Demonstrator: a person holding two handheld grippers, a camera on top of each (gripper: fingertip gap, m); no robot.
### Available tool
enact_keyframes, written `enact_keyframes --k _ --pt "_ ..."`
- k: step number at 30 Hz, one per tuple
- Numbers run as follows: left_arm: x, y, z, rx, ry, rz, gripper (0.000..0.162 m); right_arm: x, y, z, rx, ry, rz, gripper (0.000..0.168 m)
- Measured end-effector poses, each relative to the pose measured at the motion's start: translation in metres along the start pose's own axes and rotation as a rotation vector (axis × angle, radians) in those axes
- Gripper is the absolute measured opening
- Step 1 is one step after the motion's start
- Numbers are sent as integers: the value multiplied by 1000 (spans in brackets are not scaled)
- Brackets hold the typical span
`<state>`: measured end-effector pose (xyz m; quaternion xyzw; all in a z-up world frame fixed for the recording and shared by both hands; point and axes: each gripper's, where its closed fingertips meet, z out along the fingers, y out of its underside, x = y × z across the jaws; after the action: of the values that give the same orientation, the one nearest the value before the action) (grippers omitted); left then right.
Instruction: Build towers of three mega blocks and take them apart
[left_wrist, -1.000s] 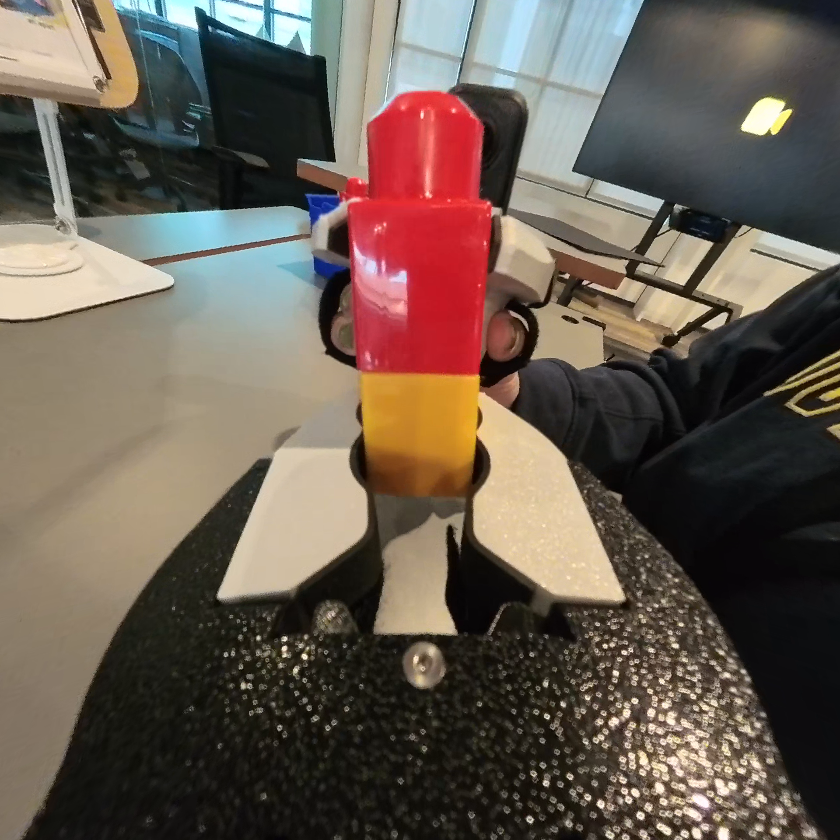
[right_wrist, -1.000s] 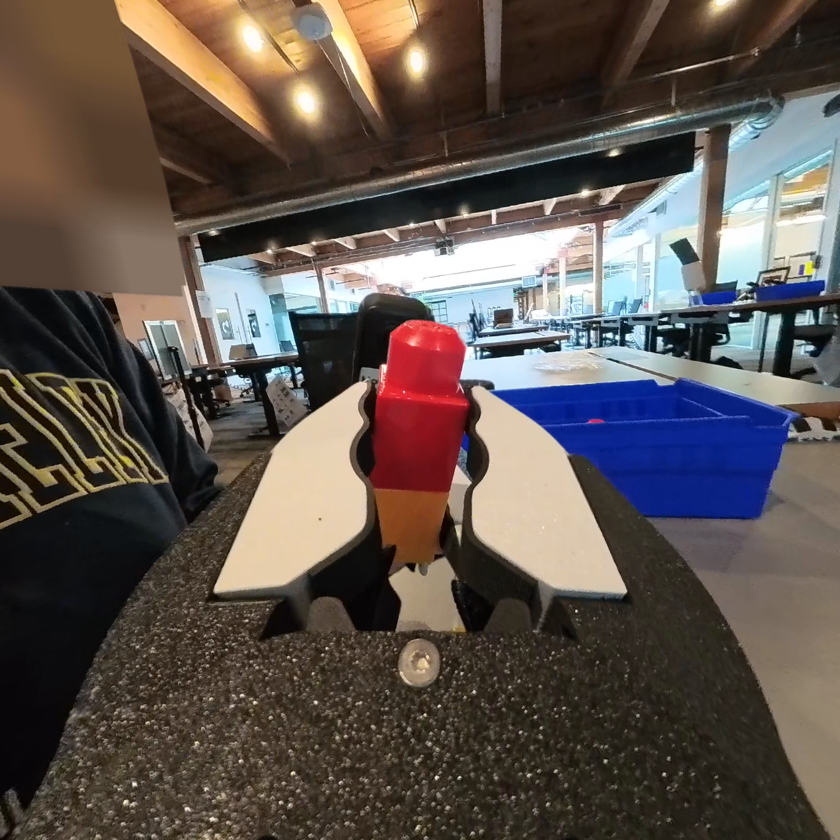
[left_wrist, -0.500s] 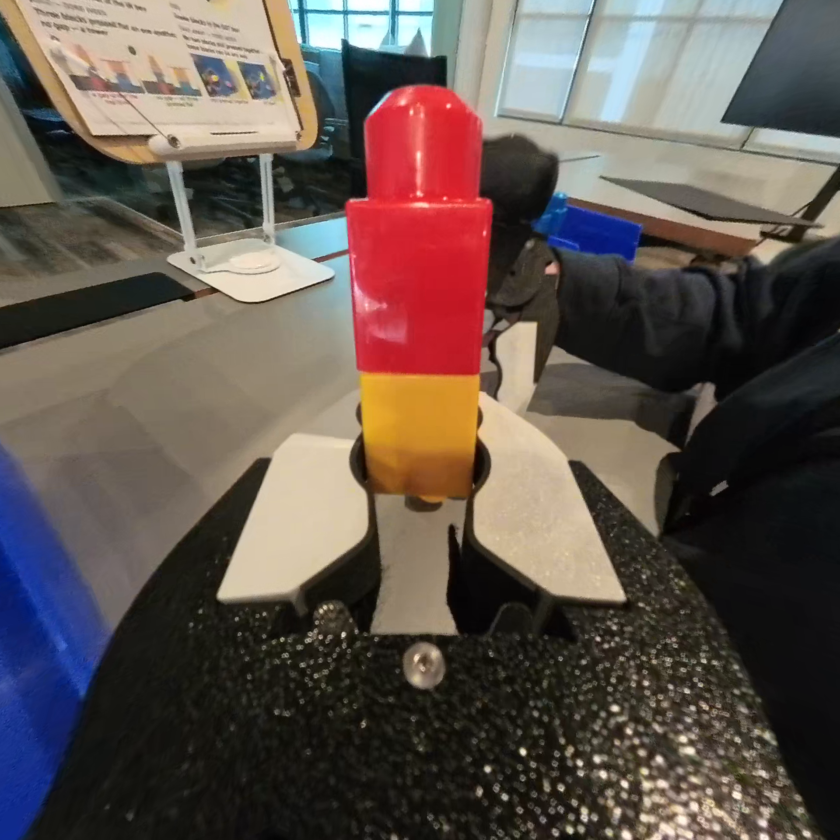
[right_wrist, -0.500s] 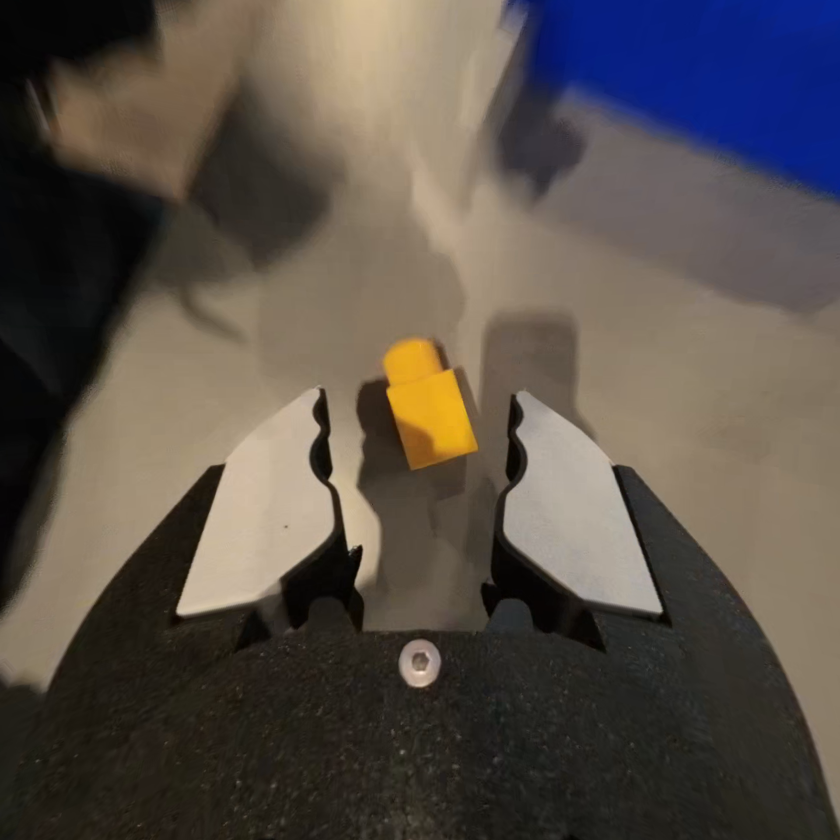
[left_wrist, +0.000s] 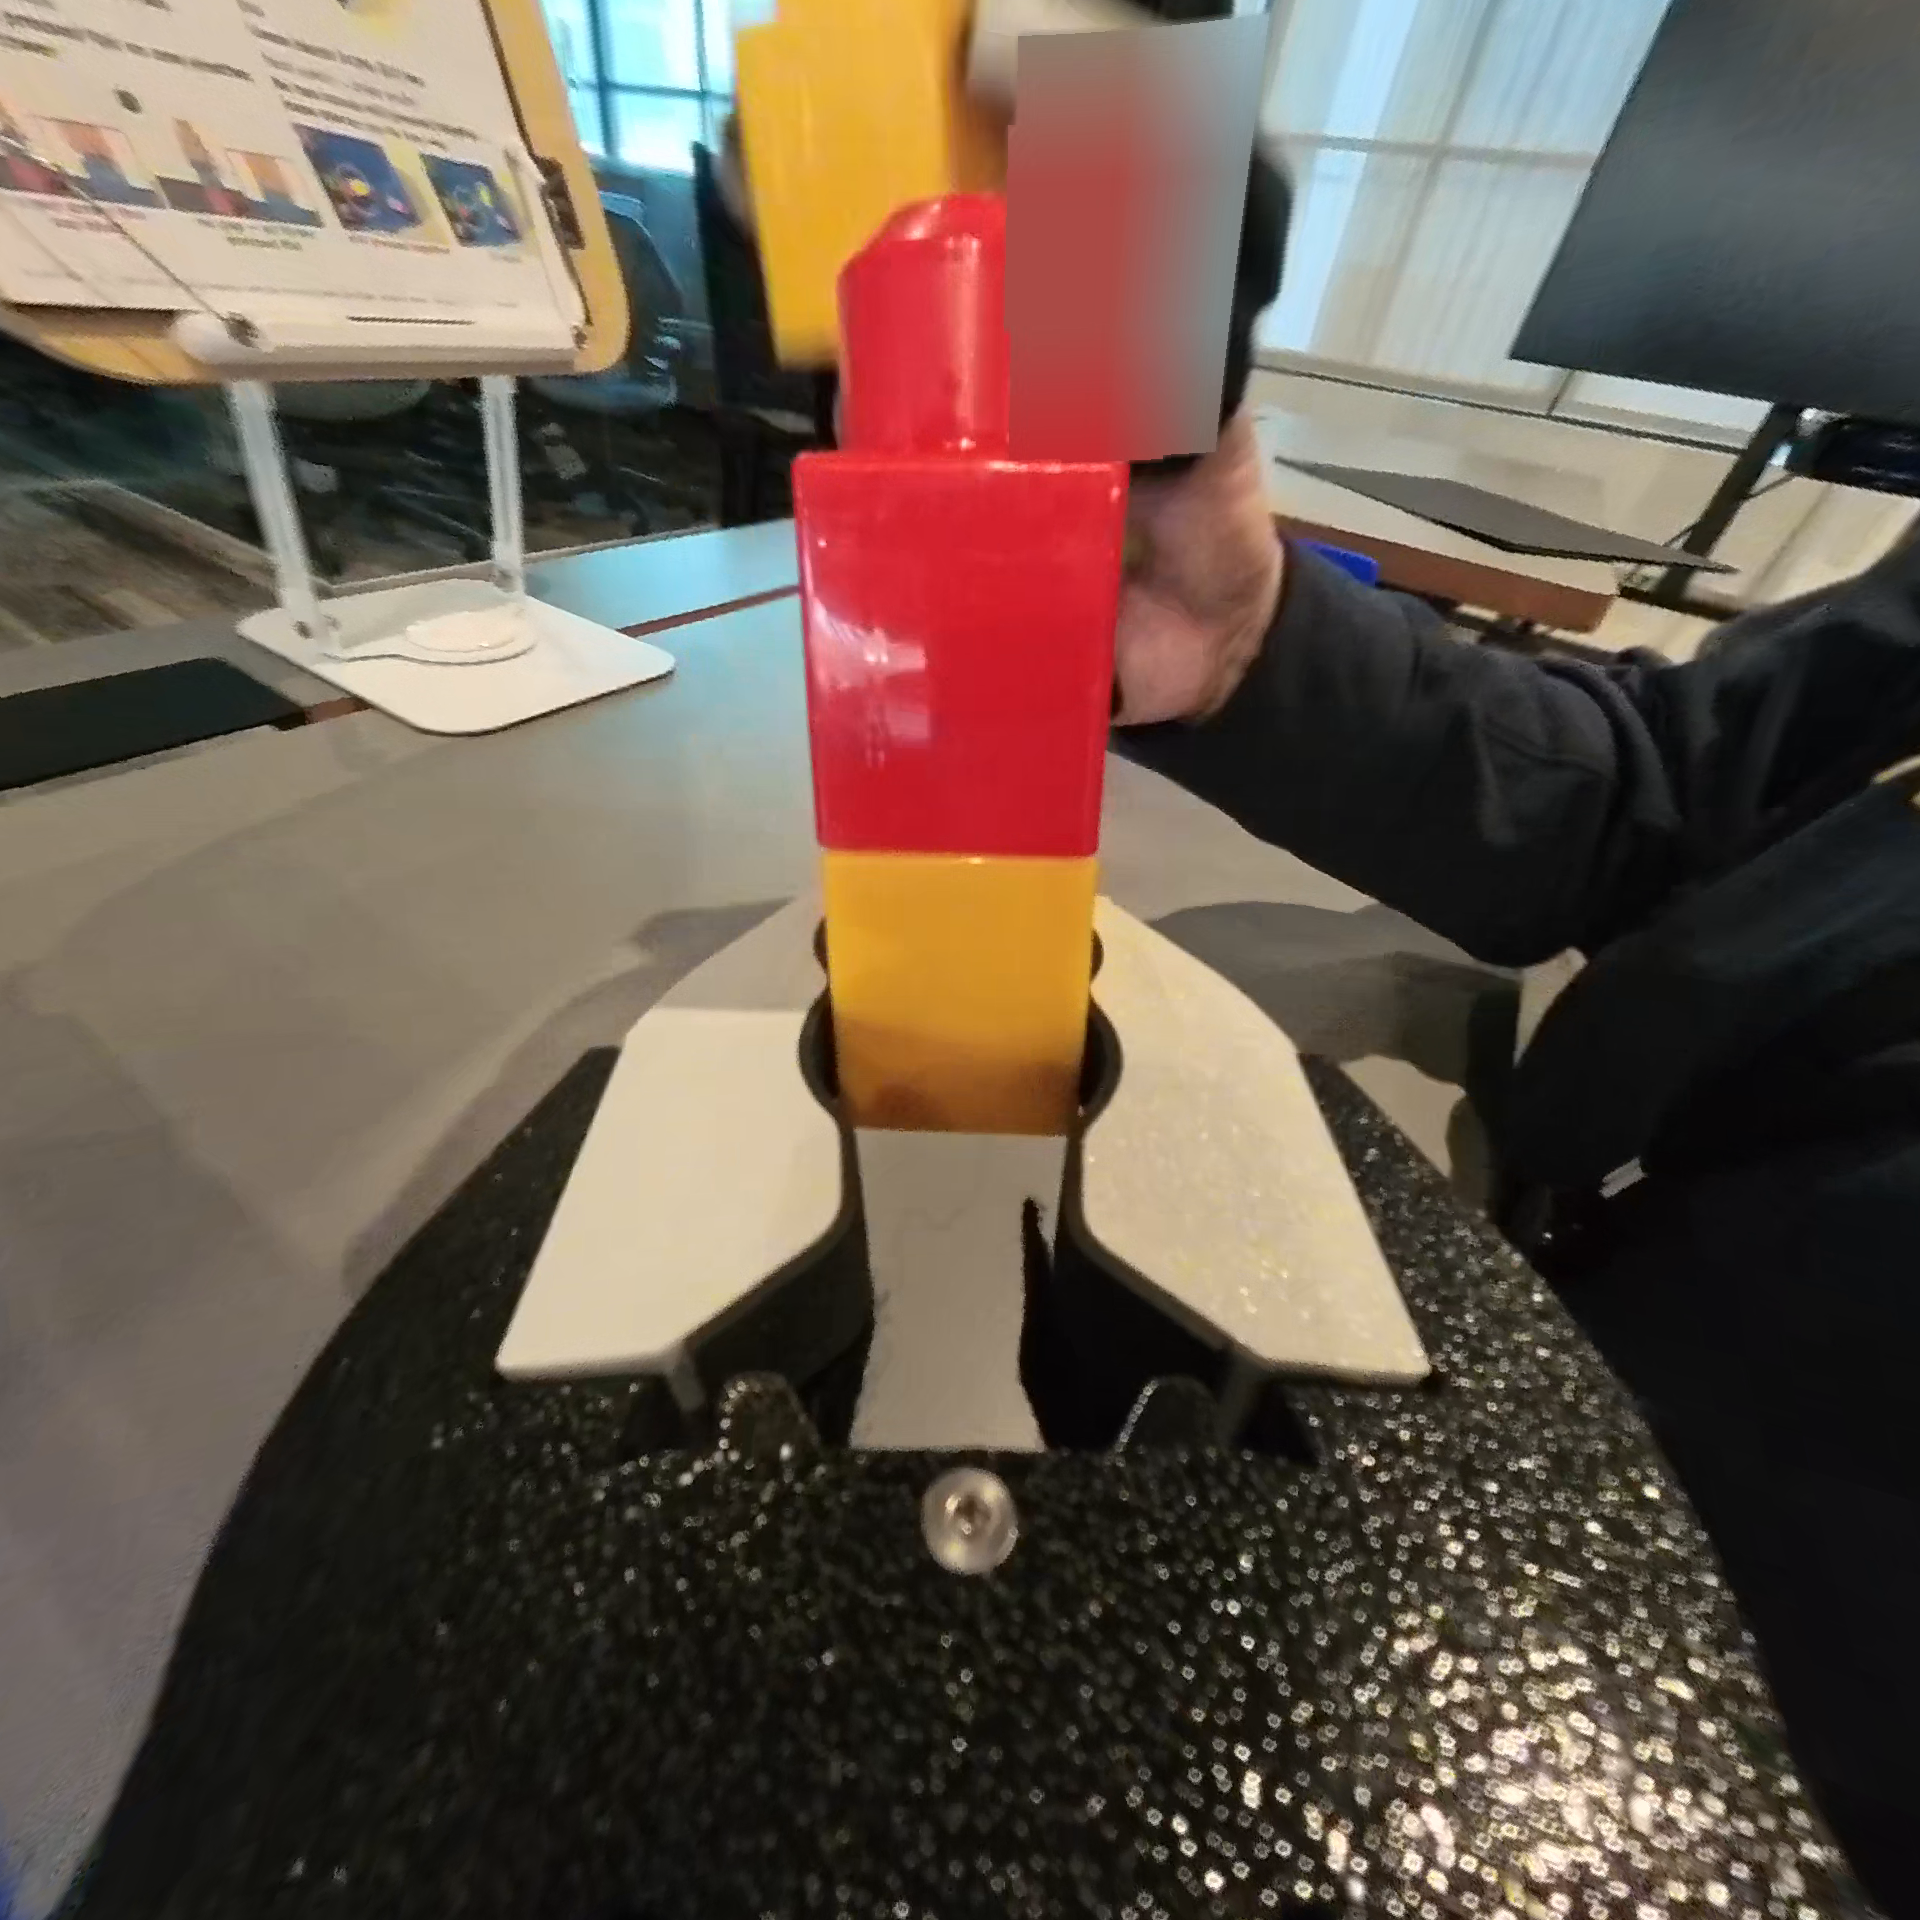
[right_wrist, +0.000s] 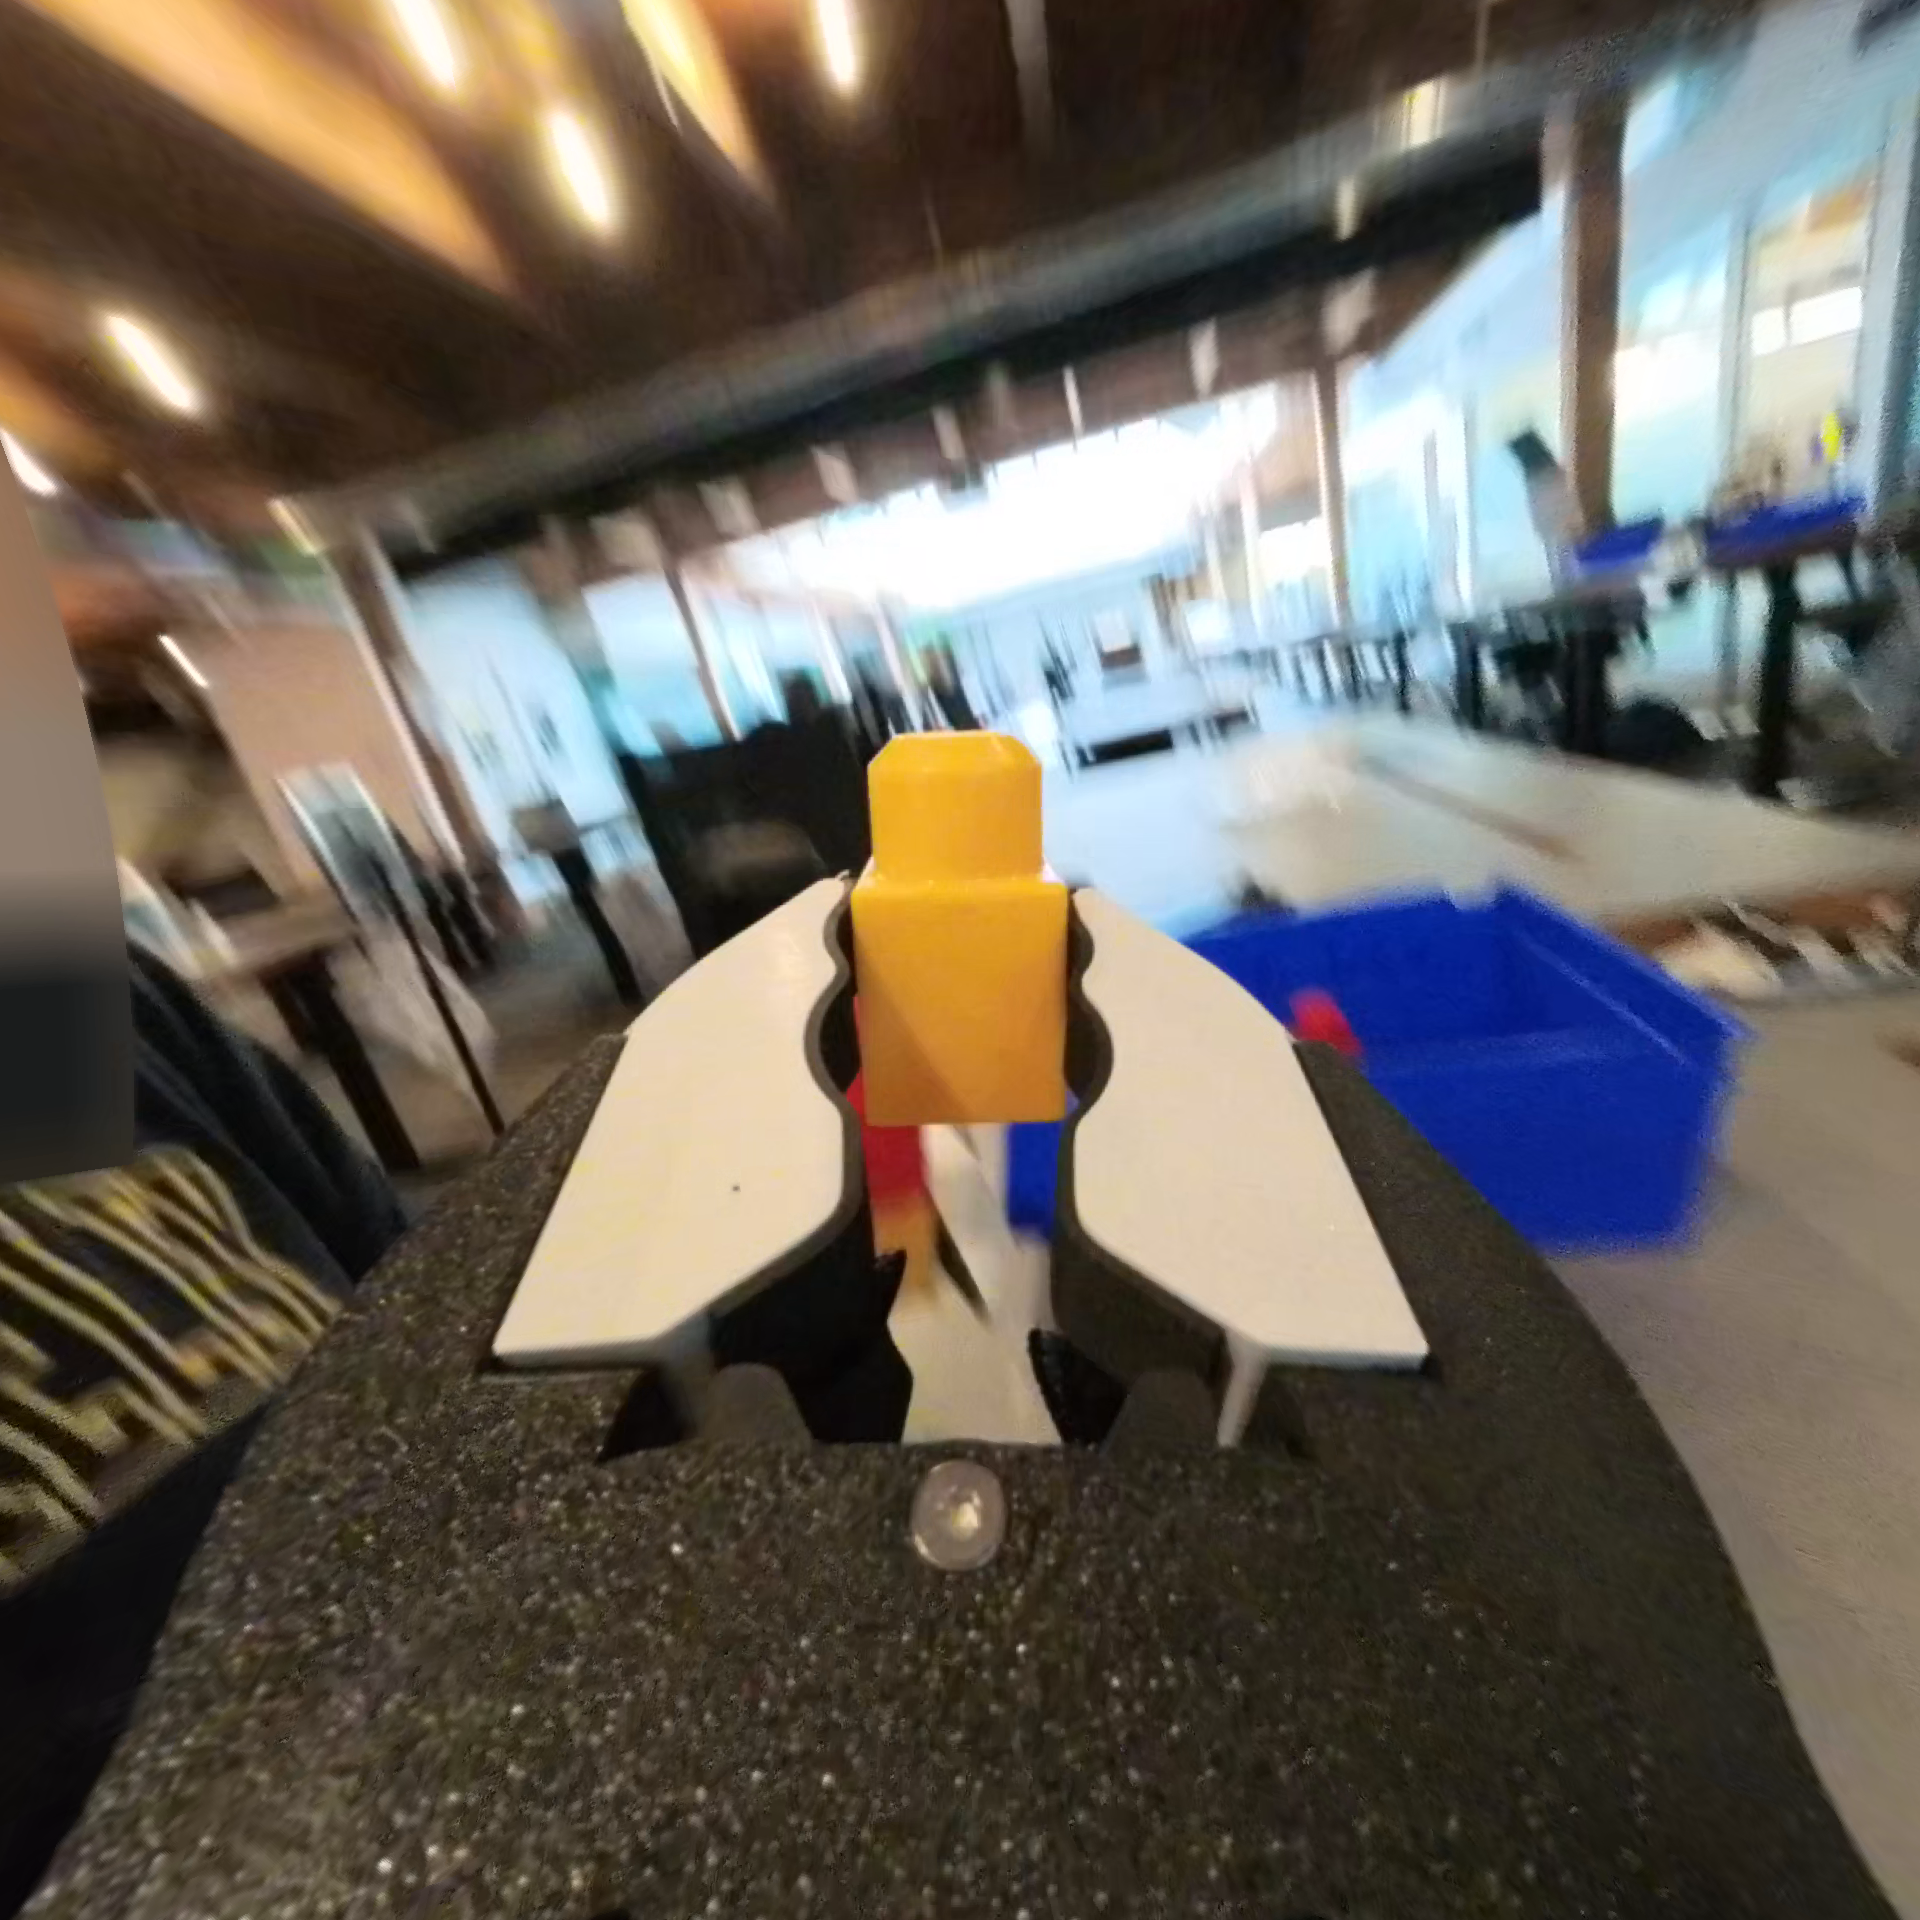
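Note:
In the left wrist view my left gripper (left_wrist: 956, 966) is shut on the yellow block (left_wrist: 961, 997) at the bottom of a two-block stack, with a red block (left_wrist: 961, 665) on top, held upright above the grey table (left_wrist: 312, 987). A second yellow block (left_wrist: 852, 177) hangs just above and left of the red block's stud. In the right wrist view my right gripper (right_wrist: 958, 935) is shut on that yellow block (right_wrist: 961, 997), both pads pressing its sides. The red and yellow stack (right_wrist: 894, 1153) shows blurred below it.
A blue bin (right_wrist: 1507, 1039) with a red block (right_wrist: 1320, 1013) in it stands on the table to the right. An instruction board on a stand (left_wrist: 312, 187) with a white base (left_wrist: 457, 665) is at the back left. A person's dark sleeve (left_wrist: 1507, 779) reaches in from the right.
My right gripper let go of the red block, opened over a loose yellow block on the table, shut on it and lifted it above the stack. My left gripper kept hold of the stack.

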<state>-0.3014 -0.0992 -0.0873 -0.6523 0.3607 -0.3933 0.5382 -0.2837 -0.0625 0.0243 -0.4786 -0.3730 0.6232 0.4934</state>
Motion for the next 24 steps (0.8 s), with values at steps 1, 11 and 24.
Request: enact_keyframes --k 1,11,24 --pt "3 2 7 -9 22 0 40 -11 -12 2 103 -45 38 36" --pt "24 1 36 -25 118 18 40 -40 9 1 204 -212 31 36" --pt "34 -6 46 5 114 69 39 -41 24 -35 235 -180 -79 37"
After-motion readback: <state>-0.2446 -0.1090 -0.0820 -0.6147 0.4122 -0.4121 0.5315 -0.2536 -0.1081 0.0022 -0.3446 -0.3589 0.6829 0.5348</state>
